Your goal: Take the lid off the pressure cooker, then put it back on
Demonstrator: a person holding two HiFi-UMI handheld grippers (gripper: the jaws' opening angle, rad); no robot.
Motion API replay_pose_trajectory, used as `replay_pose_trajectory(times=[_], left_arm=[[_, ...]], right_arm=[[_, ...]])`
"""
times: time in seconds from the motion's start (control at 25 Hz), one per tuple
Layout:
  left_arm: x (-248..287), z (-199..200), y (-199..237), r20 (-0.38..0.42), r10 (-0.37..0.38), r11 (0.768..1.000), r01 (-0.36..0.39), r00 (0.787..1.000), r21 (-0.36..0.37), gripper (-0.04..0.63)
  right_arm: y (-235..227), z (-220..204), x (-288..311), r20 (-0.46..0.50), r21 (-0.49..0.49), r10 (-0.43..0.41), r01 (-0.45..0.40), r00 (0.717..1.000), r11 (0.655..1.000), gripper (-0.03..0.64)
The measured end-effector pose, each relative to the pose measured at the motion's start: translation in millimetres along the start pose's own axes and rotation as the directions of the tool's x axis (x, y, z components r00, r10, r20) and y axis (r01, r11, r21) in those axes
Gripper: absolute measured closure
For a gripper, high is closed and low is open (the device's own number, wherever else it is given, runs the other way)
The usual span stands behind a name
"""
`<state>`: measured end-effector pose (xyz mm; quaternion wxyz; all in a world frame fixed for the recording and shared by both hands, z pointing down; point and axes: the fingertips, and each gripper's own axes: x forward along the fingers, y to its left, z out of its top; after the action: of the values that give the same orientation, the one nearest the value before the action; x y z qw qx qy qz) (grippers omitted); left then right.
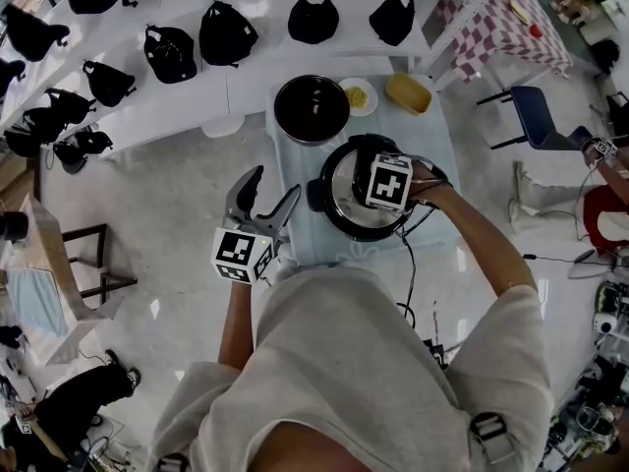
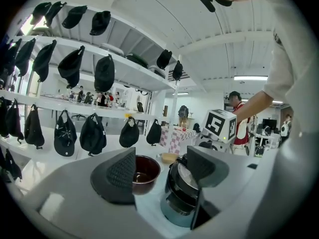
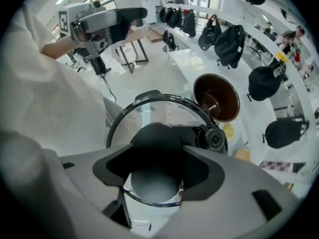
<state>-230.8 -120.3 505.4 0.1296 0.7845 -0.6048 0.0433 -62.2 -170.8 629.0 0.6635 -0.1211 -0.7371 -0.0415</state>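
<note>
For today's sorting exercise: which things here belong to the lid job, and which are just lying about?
Job: black round pressure cooker; its shiny steel lid; black round lid knob, clamped in the right hand-held gripper.
Lying about: dark brown bowl; small white plate; yellow tub; hanging black caps; open left hand-held gripper.

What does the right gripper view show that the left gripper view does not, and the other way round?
Only the right gripper view shows the right gripper closed on the lid's black knob. Only the left gripper view looks between the jaws of the left gripper, open and empty, and shows the right gripper's marker cube. Both show the pressure cooker, the dark bowl and black caps on the shelves.
</note>
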Motion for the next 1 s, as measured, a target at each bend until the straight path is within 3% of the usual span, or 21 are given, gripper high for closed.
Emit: replay_pose_trajectory(times=[0.16,0.36,1.0], left_arm=[[-2,2,4,0.003,0.016,1.0,-0.016,1.0,-0.001,0.275],[-2,2,5,0.001,0.025,1.0,-0.025,1.0,-0.002,0.275],[10,8,-5,0.011,0.004,1.0,-0.004,1.0,0.015,0.275]], right_arm=[[4,1,1,-0.043,-0.157,0.018,-0.024,0.999,0.987,0.341],[11,0,3,-0.078,-0.316,0.023,-0.047,0.997,0.948,0.339],[9,2,-2,-0.031,-0.26,-0.006,-0.003,1.0,0.966,0.33]])
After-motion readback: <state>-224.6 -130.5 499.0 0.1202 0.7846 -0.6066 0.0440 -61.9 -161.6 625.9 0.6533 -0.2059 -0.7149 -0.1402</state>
